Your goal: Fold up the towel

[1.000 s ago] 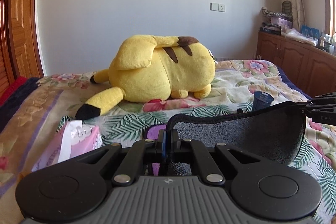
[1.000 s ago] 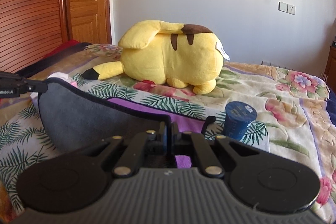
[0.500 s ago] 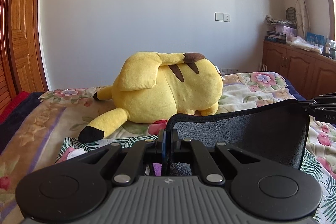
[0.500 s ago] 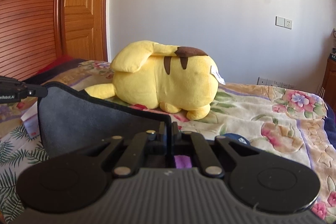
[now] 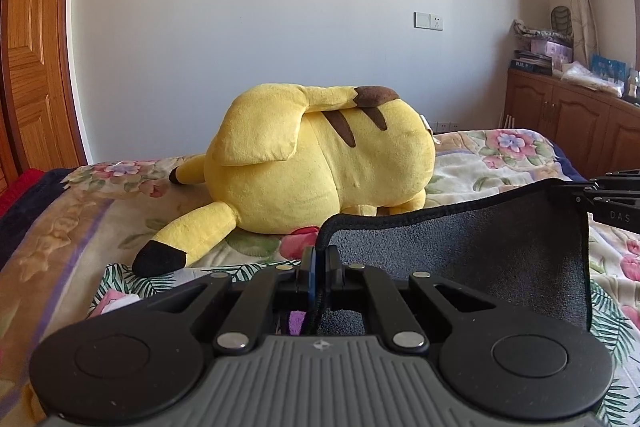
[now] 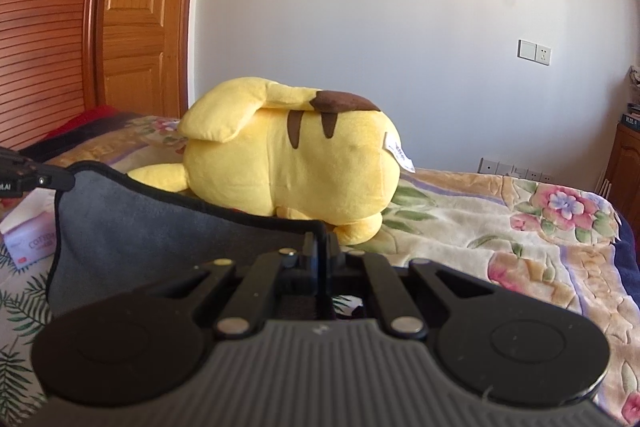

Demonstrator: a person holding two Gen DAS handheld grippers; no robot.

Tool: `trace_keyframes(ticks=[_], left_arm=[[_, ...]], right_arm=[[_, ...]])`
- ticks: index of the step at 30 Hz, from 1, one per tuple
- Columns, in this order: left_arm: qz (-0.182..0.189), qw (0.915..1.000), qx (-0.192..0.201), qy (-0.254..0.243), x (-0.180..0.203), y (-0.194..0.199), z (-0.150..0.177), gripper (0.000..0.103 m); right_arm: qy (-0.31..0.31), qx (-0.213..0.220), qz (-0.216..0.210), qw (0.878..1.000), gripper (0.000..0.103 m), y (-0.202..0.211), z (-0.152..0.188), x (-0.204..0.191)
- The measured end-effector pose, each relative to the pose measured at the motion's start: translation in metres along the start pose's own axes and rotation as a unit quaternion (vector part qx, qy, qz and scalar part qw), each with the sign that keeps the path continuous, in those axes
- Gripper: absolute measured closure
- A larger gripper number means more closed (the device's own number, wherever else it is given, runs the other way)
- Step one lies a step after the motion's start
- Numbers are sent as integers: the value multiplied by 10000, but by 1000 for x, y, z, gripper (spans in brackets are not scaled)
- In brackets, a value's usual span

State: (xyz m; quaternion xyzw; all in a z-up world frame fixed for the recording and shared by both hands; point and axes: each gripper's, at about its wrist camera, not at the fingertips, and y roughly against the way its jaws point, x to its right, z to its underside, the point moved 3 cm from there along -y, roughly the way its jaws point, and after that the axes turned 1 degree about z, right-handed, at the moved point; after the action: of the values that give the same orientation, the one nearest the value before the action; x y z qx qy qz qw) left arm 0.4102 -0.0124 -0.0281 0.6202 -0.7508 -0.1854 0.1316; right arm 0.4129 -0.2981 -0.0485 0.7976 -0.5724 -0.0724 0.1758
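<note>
A dark grey towel (image 5: pixel 472 247) with a black hem hangs stretched between my two grippers, above the bed. My left gripper (image 5: pixel 319 253) is shut on its left top corner. My right gripper (image 6: pixel 320 241) is shut on its right top corner; the towel (image 6: pixel 132 223) spreads to the left in that view. The right gripper's tip also shows at the right edge of the left wrist view (image 5: pixel 604 197), and the left gripper's tip at the left edge of the right wrist view (image 6: pixel 36 179). The towel's lower edge is hidden behind the gripper bodies.
A large yellow plush toy (image 5: pixel 320 167) lies on the floral bedspread (image 5: pixel 500 155) just beyond the towel. A tissue pack (image 6: pixel 30 223) lies at the left. A wooden wardrobe (image 6: pixel 80 27) stands left, a low wooden cabinet (image 5: pixel 572 119) right.
Both grippers have risen and tilted up with the towel held taut. The blue cup and most of the tissue pack have dropped out of view below.
</note>
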Motion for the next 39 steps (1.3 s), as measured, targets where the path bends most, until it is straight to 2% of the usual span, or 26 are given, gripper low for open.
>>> trace_keyframes(ticks=[9,15,18,24,31,33,34,35,37,39], left_arm=[[-178,9995,-212,-119,-2,-45,13,103],[-256,9988,-386,-148,-3,-71,25,103],[-120,9982,-585,-46,-4,-82,33,103],[-206,9968,-776,-59,-3,-94,44,103],[-307,9958,-856,-141,-1,-99,47,103],[-295,9959,-844,-148,0,-98,49,101],[-300,9960,-831,-160,0,-97,49,97],[-302,9959,-836,-162,0,-96,50,93],[-299,9958,-855,-127,-1,-94,51,86],[-276,9959,-861,-98,0,-91,51,82]], right_arm=[[-52,-195,52,9998,99,-35,21,7],[148,-372,116,9991,99,-57,34,7],[114,-546,71,9984,99,-68,42,8],[48,-793,85,9968,98,-81,60,8],[42,-855,126,9962,97,-82,64,9],[41,-841,168,9963,90,-82,63,9],[48,-845,208,9962,82,-82,64,9],[43,-845,222,9962,69,-82,64,9],[2,-818,151,9965,58,-79,63,8],[-17,-792,169,9967,54,-76,62,7]])
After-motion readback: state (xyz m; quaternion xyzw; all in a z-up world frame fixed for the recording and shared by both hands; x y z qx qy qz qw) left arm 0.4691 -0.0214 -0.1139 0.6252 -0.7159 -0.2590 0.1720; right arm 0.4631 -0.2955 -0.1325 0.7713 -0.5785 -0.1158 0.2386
